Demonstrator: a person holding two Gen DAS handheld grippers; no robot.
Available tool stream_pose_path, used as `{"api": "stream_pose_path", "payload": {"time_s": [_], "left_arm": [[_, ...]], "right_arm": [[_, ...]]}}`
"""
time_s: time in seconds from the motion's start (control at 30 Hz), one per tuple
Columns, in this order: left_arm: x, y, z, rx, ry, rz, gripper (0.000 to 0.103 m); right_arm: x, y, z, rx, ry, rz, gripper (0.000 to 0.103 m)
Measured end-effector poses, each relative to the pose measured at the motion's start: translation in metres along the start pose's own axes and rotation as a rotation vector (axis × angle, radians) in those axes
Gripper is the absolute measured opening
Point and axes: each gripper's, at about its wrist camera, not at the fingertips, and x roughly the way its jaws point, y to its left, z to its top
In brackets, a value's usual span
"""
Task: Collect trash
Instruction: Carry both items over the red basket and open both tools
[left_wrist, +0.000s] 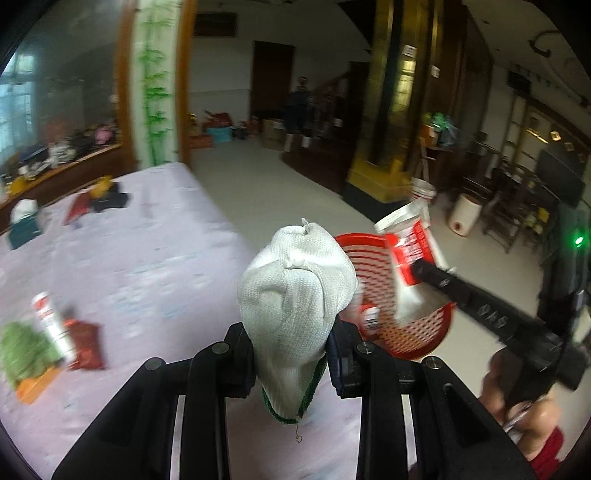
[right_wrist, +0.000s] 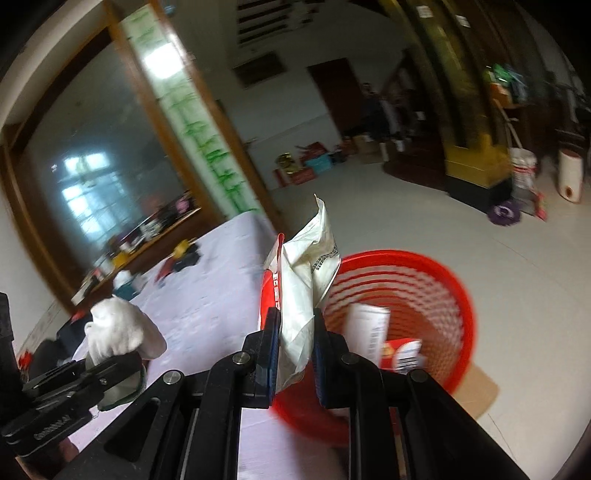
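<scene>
My left gripper (left_wrist: 293, 363) is shut on a white knitted glove (left_wrist: 295, 291) with a green cuff, held over the table's right edge. My right gripper (right_wrist: 295, 345) is shut on a crumpled white and red wrapper (right_wrist: 306, 280), seen from the left wrist view as the wrapper (left_wrist: 408, 243) over the basket. A red mesh basket (right_wrist: 436, 295) stands on the floor beside the table and holds a white box and a red and white packet (right_wrist: 402, 354). In the right wrist view the glove (right_wrist: 118, 328) and left gripper (right_wrist: 110, 365) show at lower left.
The table (left_wrist: 129, 277) has a pale lilac cloth. On it lie a green cloth (left_wrist: 22, 350), a red and white packet (left_wrist: 51, 325), a dark red pouch (left_wrist: 86, 345), a teal tissue box (left_wrist: 24, 225) and dark items (left_wrist: 107, 199). White buckets (left_wrist: 465, 214) stand on the floor.
</scene>
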Motion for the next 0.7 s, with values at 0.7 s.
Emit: {"api": "stream_pose_path", "payload": {"time_s": [0.7], "left_arm": [[0.020,0.014,-0.011,-0.068,0.049,0.010,0.063]], "right_arm": [[-0.014,-0.014,0.011,0.007,0.018,-0.026,0.030]]}}
